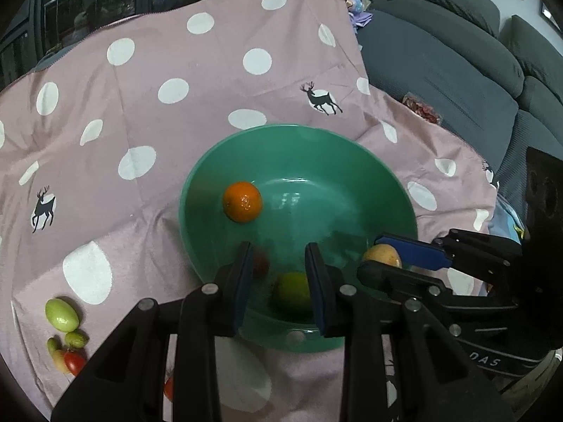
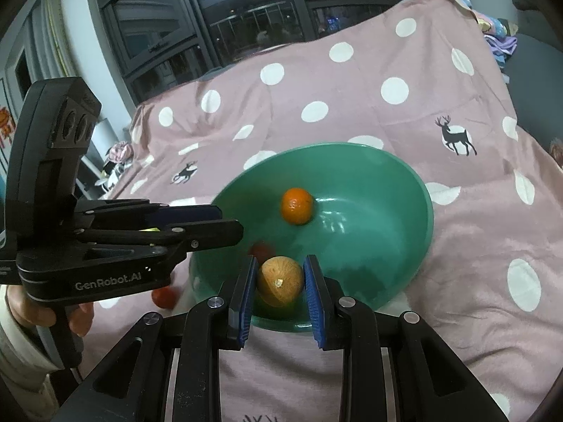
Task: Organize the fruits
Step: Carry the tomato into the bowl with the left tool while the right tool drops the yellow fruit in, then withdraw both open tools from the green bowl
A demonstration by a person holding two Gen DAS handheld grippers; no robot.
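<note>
Your two grippers meet over a green bowl of fruit on a pink spotted cloth.

Left wrist view: your left gripper hangs parted and empty above a blurred green fruit; an orange sits beyond it. "DAS" shows, cut off.
Right wrist view: your right gripper flanks a tan fruit; whether it grips is unclear. "GenRobot.AI" reads on the left gripper.

Both cameras ride just behind their own jaws, looking forward and down along them from close range. The left view has the green bowl straight ahead beyond its jaws, the right gripper entering from the right. The right view faces the same bowl, the left gripper reaching in from the left. Both share the bowl and the orange ahead of the jaws.
</note>
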